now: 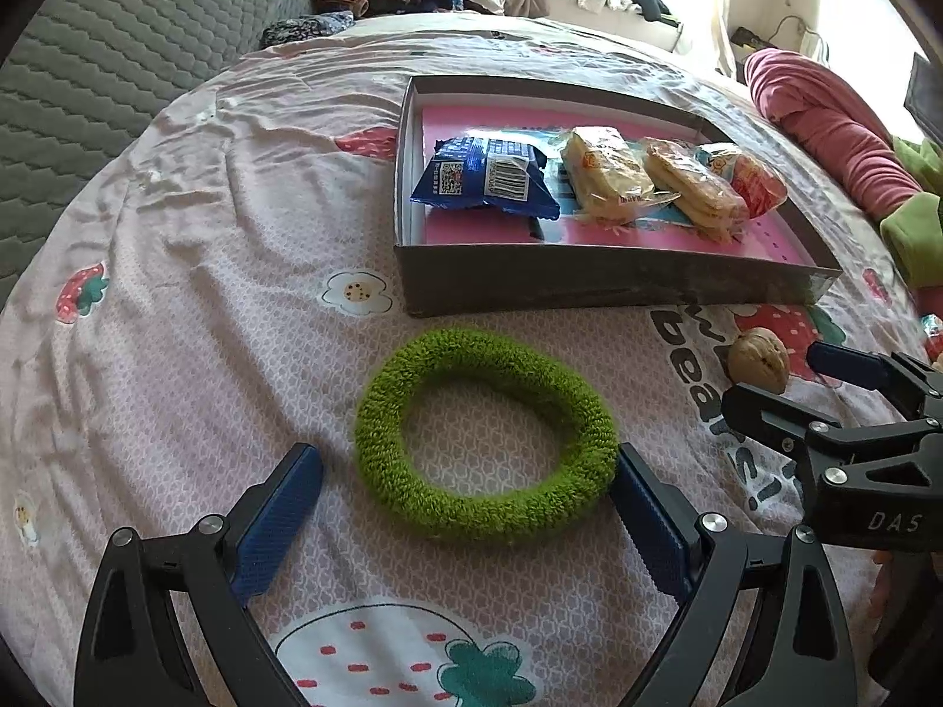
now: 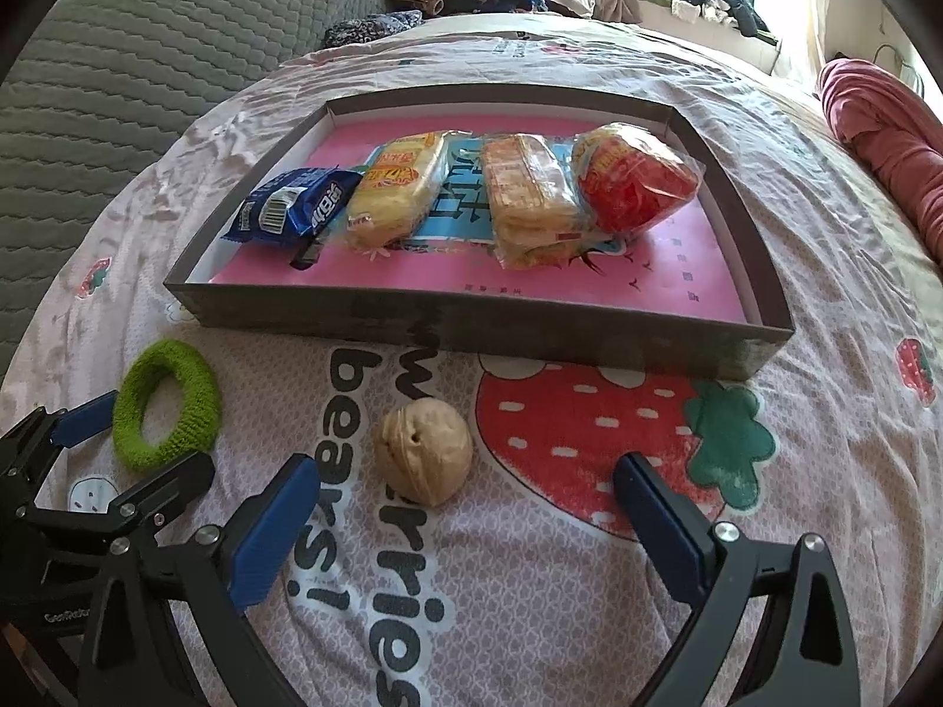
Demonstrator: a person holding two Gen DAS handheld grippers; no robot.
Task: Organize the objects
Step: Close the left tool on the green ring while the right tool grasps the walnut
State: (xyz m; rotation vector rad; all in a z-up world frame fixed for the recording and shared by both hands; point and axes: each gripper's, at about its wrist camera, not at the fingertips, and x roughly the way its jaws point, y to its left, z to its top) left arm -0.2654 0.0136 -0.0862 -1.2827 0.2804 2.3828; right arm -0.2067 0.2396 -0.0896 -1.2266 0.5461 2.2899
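Two wide-spread grippers: left [image 1: 468, 506] by green ring [image 1: 483, 436], right [image 2: 465, 515] by walnut [image 2: 423, 451].

The left gripper [image 1: 468, 506] fills the bottom of its own view, angled downward, its two blue-padded fingers [image 1: 277, 524] spread wide with nothing pressed between them. The right gripper [image 2: 465, 521] sits likewise at the bottom of its view, tilted down, jaws standing far apart. Each gripper shows at the lower edge of the other's view.
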